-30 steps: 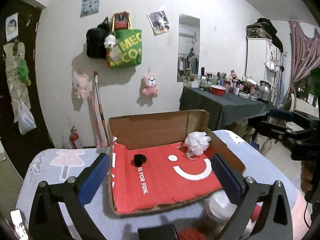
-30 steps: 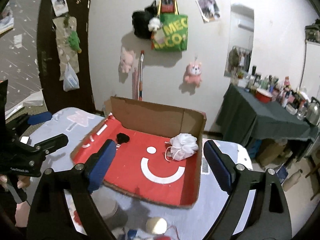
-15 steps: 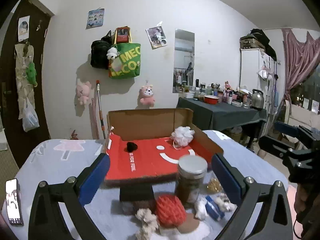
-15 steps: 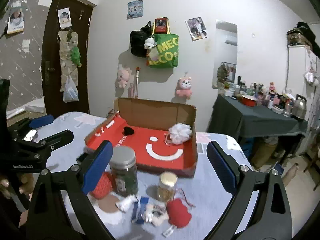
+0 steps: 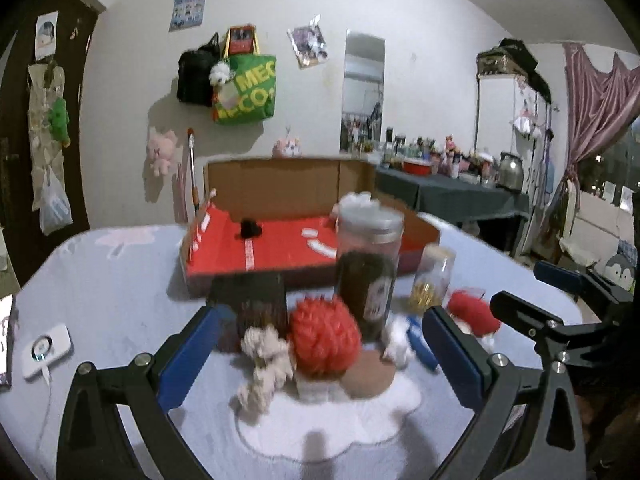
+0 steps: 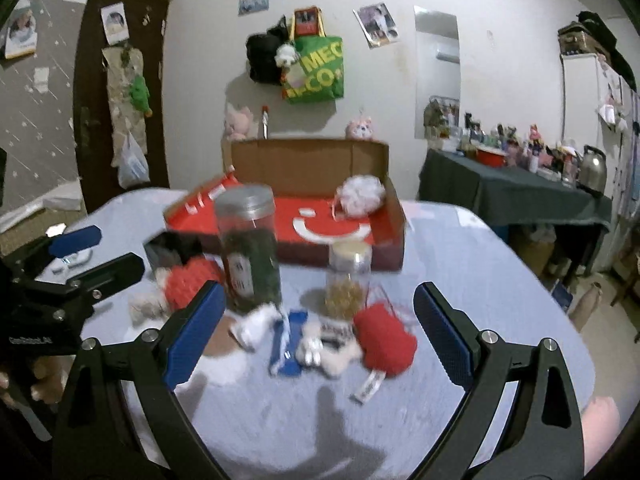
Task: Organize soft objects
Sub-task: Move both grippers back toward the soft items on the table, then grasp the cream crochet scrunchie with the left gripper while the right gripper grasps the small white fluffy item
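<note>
Both pulled back from box [image 5: 304,216], left hand-held gripper [image 5: 320,352] wide open, empty

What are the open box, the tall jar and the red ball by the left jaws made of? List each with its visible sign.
Open box: corrugated cardboard, going by its plain brown matte walls and folded flaps; the floor is printed glossy red.
Tall jar: clear glass or plastic, since the dark contents show through; the grey lid looks like metal.
Red ball: probably yarn or chenille, from its bumpy, fuzzy surface; motion blur leaves that uncertain.
</note>
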A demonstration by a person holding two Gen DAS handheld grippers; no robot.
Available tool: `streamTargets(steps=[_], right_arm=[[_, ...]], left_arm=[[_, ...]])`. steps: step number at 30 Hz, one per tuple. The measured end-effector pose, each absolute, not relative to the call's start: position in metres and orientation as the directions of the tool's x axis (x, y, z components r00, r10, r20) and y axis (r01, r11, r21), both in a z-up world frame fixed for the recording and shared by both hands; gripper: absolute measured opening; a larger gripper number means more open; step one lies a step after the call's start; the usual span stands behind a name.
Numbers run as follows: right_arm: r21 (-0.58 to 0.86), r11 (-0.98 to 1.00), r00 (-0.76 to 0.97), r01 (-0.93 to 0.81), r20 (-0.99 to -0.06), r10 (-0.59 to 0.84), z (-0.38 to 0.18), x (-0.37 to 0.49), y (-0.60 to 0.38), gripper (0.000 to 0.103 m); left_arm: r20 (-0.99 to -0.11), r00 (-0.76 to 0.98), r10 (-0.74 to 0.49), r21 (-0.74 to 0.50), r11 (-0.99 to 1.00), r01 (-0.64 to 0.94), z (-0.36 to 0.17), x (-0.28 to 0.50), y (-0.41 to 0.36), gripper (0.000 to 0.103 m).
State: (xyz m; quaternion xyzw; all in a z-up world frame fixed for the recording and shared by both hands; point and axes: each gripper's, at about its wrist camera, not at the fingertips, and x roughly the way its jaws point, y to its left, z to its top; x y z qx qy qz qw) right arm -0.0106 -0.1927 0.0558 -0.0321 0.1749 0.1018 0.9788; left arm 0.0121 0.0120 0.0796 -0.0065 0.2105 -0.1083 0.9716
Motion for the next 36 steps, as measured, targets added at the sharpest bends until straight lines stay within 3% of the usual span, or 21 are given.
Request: streamTargets(steps=[6,22,30,33,36], right_arm=[[-0.004,0.977,0.885,-0.213,-0.425,0.191,0.023,0.004,-0.189,0.096],[0.058,0.959,0.837,-0.276,-0.476,0.27,0.013,0.03,-0.173,0.096],[0.133,0.931,0.784,-0.341,-0.506,0.359,0.011,0.045,-0.165,0.096],[0.152,0.917,0.765,-0.37,-0.509,0.393,0.012,0.048,-0.159,0.09],[0.174,0.906,0.741,-0.385,-0.527,0.416,0.011,0.054,-0.154,0.074]], left_arm=[[-0.486,0.848,-0.211,-0.093,0.977,0.189,0.056,0.024,0.021,0.103],[-0.563,0.802,-0.199,-0.11,0.98,0.165,0.042,0.041,0.058,0.103],[-0.599,0.774,-0.203,-0.093,0.978,0.184,0.037,0.05,0.064,0.095],[-0.61,0.763,-0.212,-0.09,0.976,0.2,0.035,0.054,0.064,0.088],[-0.618,0.754,-0.221,-0.09,0.973,0.211,0.034,0.058,0.064,0.085]])
